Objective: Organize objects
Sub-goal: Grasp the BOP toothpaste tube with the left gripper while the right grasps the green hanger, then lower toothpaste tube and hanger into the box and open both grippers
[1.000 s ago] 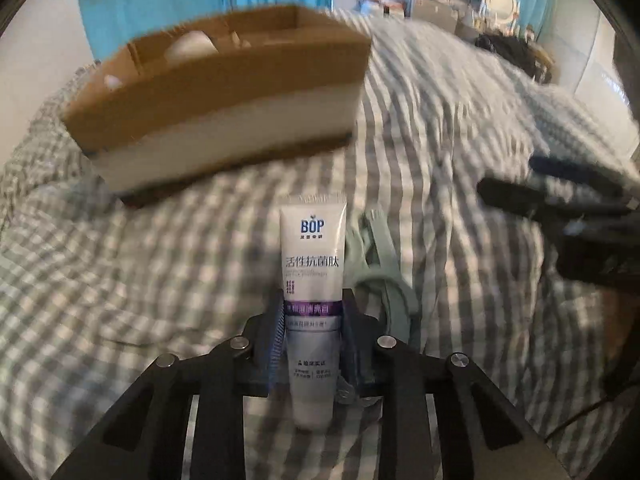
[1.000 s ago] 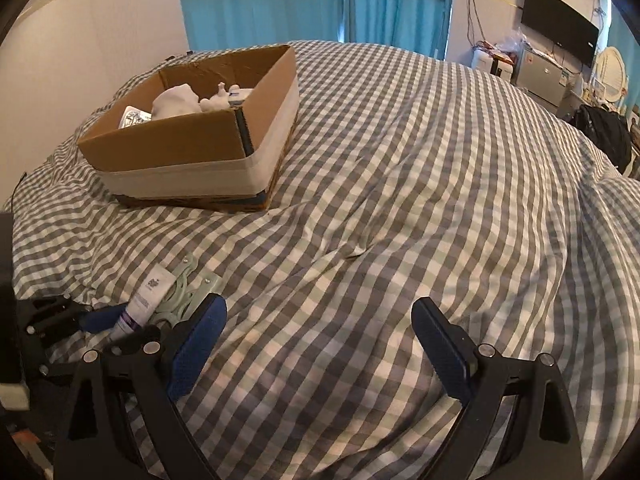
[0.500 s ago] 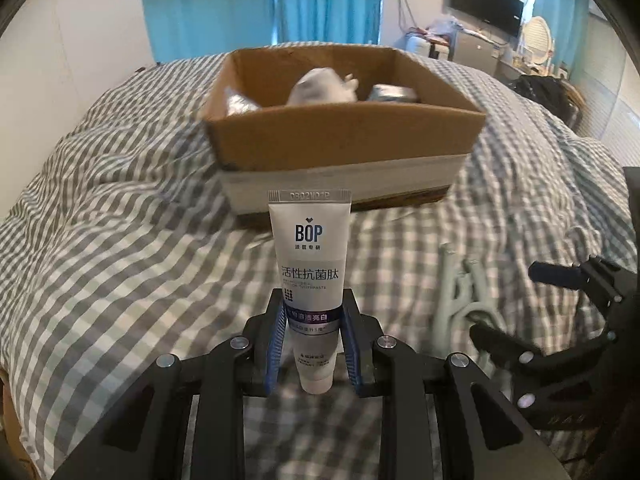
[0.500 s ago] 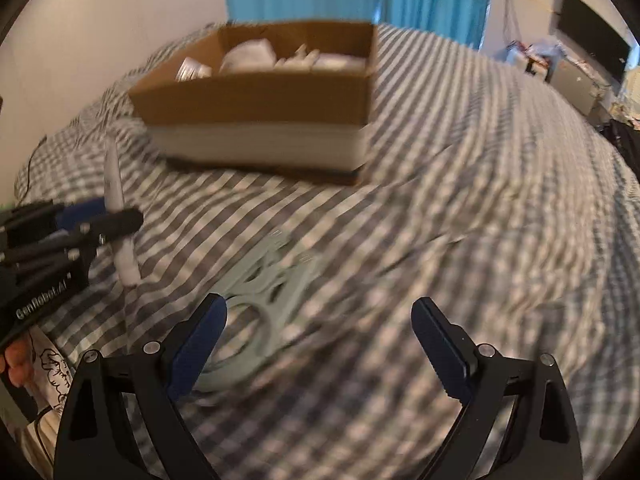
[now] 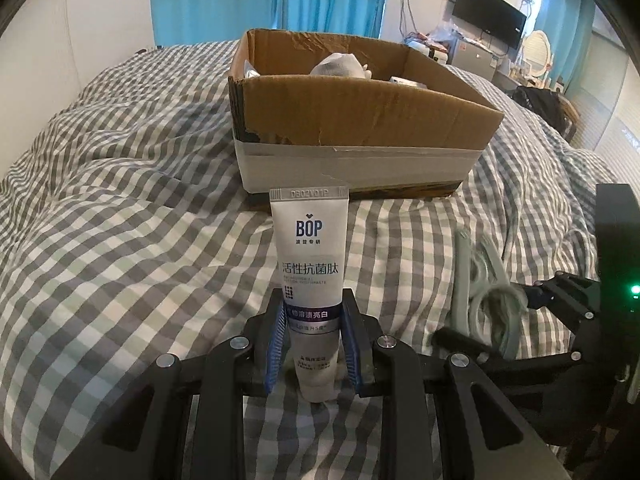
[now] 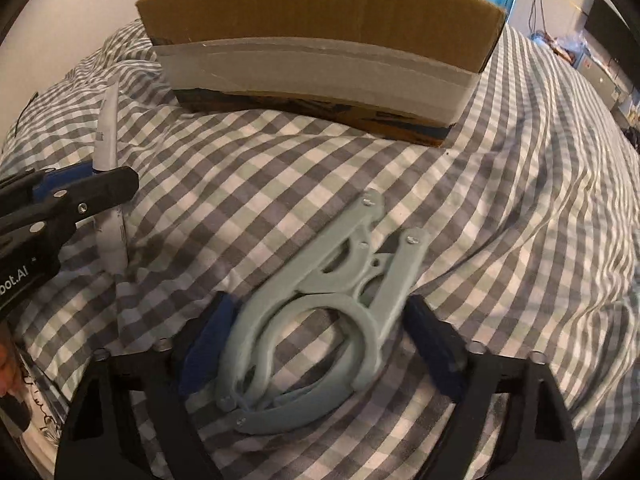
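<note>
My left gripper (image 5: 313, 312) is shut on a white BOP toothpaste tube (image 5: 310, 264), which stands upright with its crimped end up above the bed. A cardboard box (image 5: 360, 120) with a few items inside sits just beyond it. A folded pale green plastic hanger (image 6: 320, 312) lies flat on the checked bedspread. My right gripper (image 6: 318, 304) is low over it with a blue pad on each side of the hanger, and its jaws are closing. I cannot see the pads pressing on it. In the right wrist view the left gripper (image 6: 100, 184) and tube (image 6: 108, 128) are at the left.
The grey and white checked bedspread (image 5: 120, 240) covers the whole bed and is rumpled. The box's taped front wall (image 6: 320, 64) stands just beyond the hanger. Blue curtains, a television and a cluttered desk are at the far side of the room.
My right gripper has dropped down over the hanger and its jaws have narrowed around it. The left gripper has swung with the tube and now faces the box squarely.
</note>
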A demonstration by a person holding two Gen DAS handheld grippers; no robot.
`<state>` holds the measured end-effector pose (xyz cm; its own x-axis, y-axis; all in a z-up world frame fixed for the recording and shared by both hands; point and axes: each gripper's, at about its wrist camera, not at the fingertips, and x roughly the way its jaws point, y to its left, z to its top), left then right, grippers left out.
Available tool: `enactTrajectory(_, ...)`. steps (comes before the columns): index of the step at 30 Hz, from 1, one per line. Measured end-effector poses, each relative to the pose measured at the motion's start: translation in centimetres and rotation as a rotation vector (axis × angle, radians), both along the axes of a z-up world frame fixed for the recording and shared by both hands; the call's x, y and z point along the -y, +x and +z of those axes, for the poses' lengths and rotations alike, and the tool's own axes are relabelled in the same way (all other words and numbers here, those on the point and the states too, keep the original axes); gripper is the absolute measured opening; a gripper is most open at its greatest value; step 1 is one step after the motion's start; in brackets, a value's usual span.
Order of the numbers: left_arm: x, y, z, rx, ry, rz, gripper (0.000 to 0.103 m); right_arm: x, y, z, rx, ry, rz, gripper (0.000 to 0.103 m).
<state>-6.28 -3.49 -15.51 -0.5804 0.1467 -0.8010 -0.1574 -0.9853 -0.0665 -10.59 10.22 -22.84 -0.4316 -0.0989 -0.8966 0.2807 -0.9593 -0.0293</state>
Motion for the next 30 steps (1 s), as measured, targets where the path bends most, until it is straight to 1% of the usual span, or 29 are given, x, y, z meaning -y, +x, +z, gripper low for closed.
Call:
enactTrajectory(1,0.0,0.2,0.1,-0.004,-0.001,-0.001,0.027,0.0,0.3,0.2,-0.009,0.001,0.005,0.065)
enactTrajectory(2,0.0,0.4,0.2,-0.006,-0.002,-0.001,0.027,-0.1,0.6,0.5,-0.018,-0.014,0.010,0.047)
enactTrajectory(4,0.1,0.8,0.5,-0.014,-0.005,0.000,0.027,-0.5,1.2,1.0,-0.032,-0.041,0.001,0.014)
enactTrajectory(5,0.2,1.0,0.6,-0.015,-0.003,0.002,0.027,-0.7,1.4,1.3,-0.040,-0.056,-0.001,0.010)
enactTrajectory(8,0.4,1.7,1.2,-0.021,0.004,0.008,0.027,-1.9,1.9,2.0,-0.043,-0.125,-0.024,0.009)
enactTrajectory(10,0.4,2.2,1.7,-0.029,-0.001,0.011,0.027,-2.7,2.5,3.1,-0.064,-0.150,-0.036,0.009)
enactTrajectory(14,0.3,3.1,2.9,-0.045,0.013,0.009,0.025,-3.1,3.5,5.8,-0.129,-0.131,-0.042,0.009)
enactTrajectory(19,-0.8,4.1,4.8,-0.079,0.019,-0.012,0.025,-4.5,3.9,9.0,-0.191,-0.142,-0.056,0.009)
enactTrajectory(21,-1.1,4.2,5.8,-0.093,0.039,-0.023,0.024,-5.2,4.7,10.2,-0.209,-0.155,-0.056,0.009)
enactTrajectory(23,-1.5,4.1,6.7,-0.101,0.048,-0.026,0.024,-6.2,5.1,11.6,-0.231,-0.170,-0.053,0.009)
enactTrajectory(25,-1.7,3.7,7.7,-0.119,0.051,-0.028,0.024,-6.0,5.1,12.6,-0.257,-0.169,-0.047,0.009)
enactTrajectory(28,-1.9,2.5,9.6,-0.142,0.078,-0.041,0.024,-5.9,4.7,14.5,-0.298,-0.165,-0.028,0.009)
enactTrajectory(30,-2.1,1.5,11.0,-0.168,0.075,-0.049,0.024,-6.0,4.3,15.9,-0.323,-0.171,-0.016,0.009)
